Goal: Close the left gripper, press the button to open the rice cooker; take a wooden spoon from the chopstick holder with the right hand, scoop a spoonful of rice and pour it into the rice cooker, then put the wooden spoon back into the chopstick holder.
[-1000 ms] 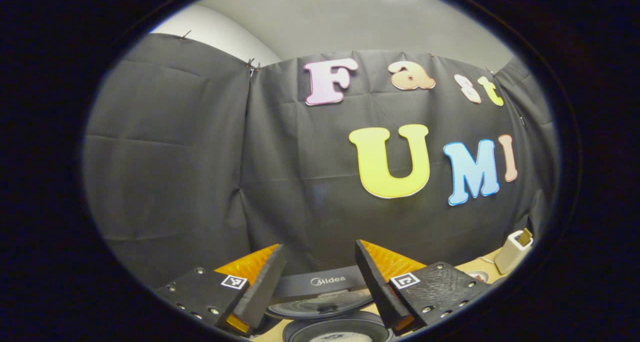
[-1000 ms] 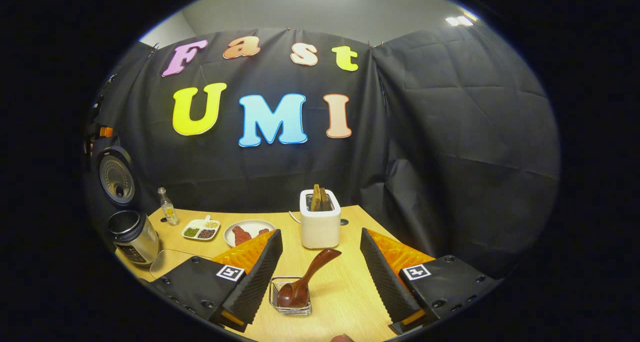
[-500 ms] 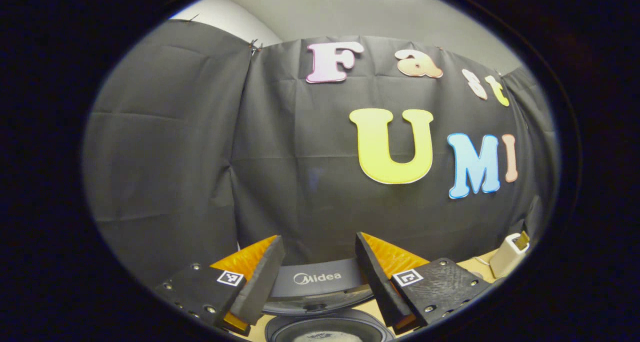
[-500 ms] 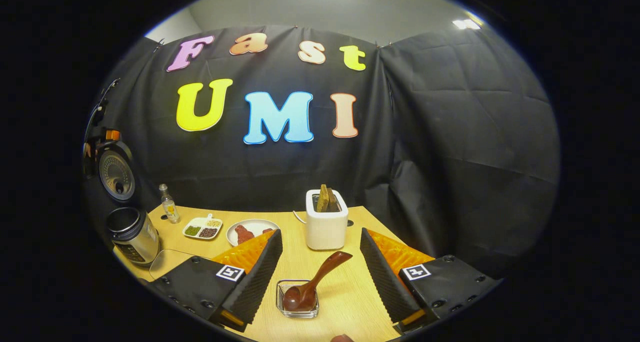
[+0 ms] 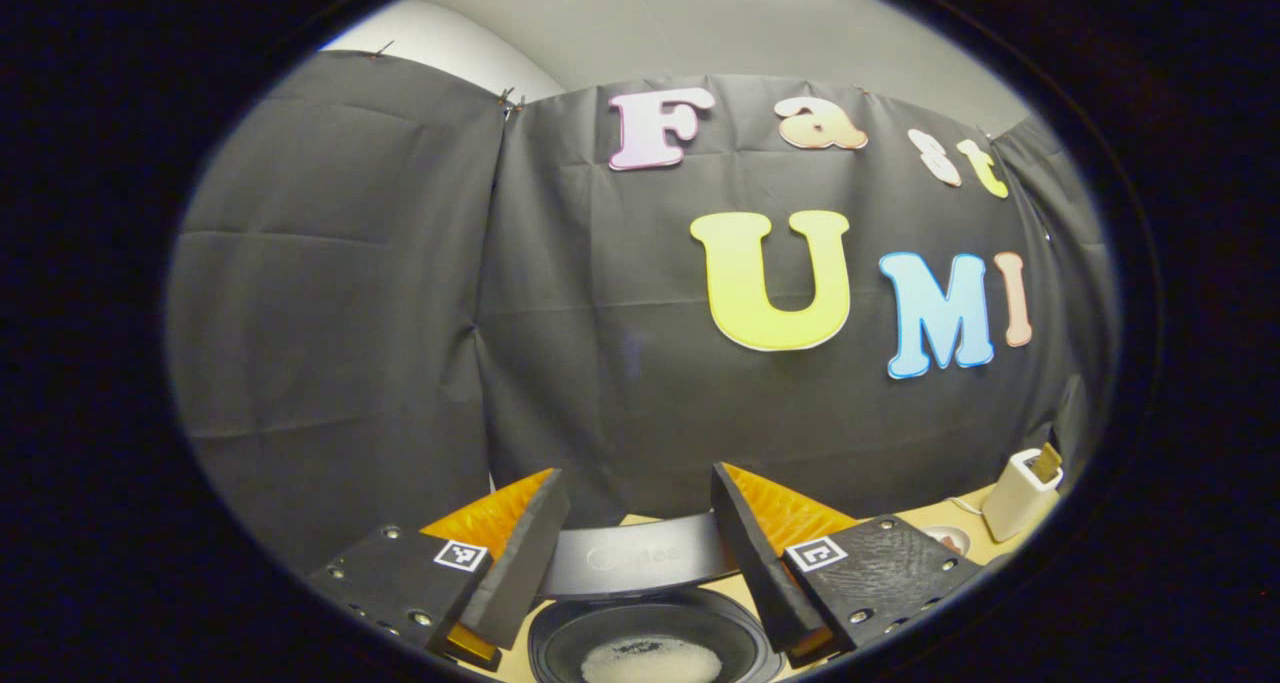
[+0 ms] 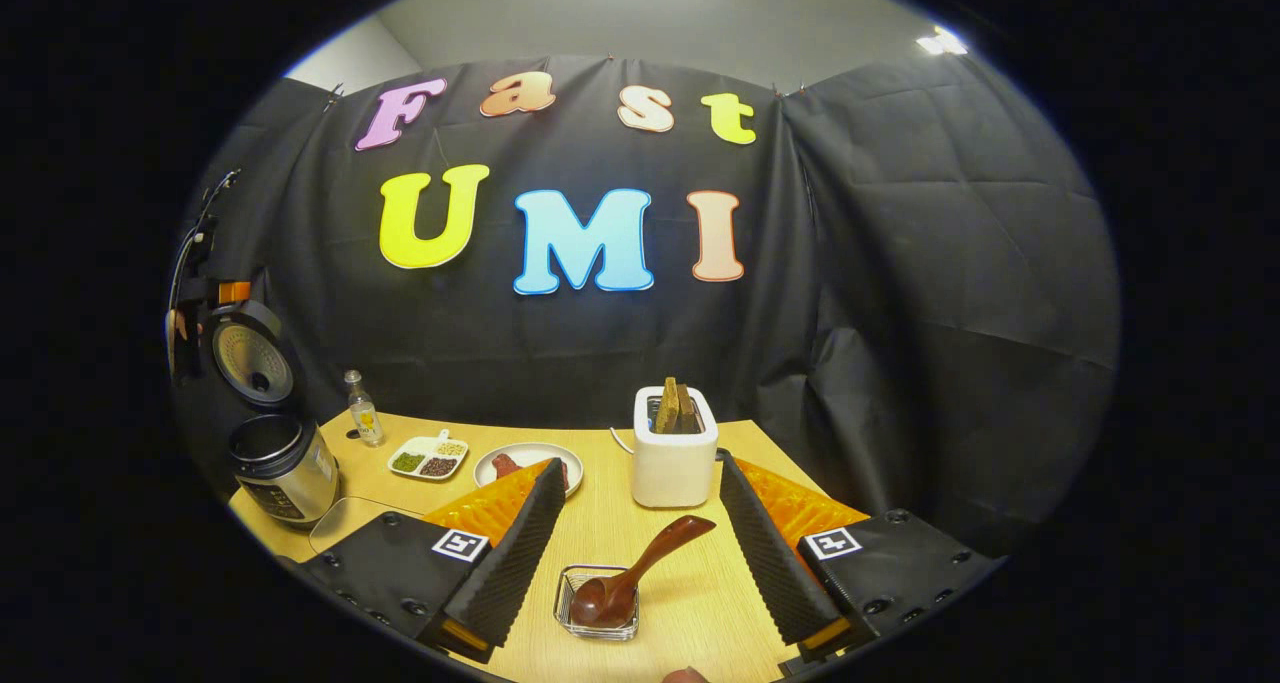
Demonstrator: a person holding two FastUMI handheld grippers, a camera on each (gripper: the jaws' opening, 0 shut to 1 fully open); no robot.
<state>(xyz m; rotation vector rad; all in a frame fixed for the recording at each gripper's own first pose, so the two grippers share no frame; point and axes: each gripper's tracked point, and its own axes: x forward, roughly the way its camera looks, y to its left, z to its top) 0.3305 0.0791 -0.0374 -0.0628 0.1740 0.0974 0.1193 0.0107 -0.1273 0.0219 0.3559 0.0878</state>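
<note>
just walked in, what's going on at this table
A person holds a gripper in each hand. The rice cooker stands open, lid up, with some white rice in its pot. The left gripper hovers open above it. The right gripper is open, with the wooden spoon lying in its small holder between the fingers, ungrasped.

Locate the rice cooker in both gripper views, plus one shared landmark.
Left gripper view: rice cooker at bottom centre, between the fingers, lid up, rice in the pot.
Right gripper view: rice cooker at far left on the table, lid open.
Shared landmark: white toaster.
</note>
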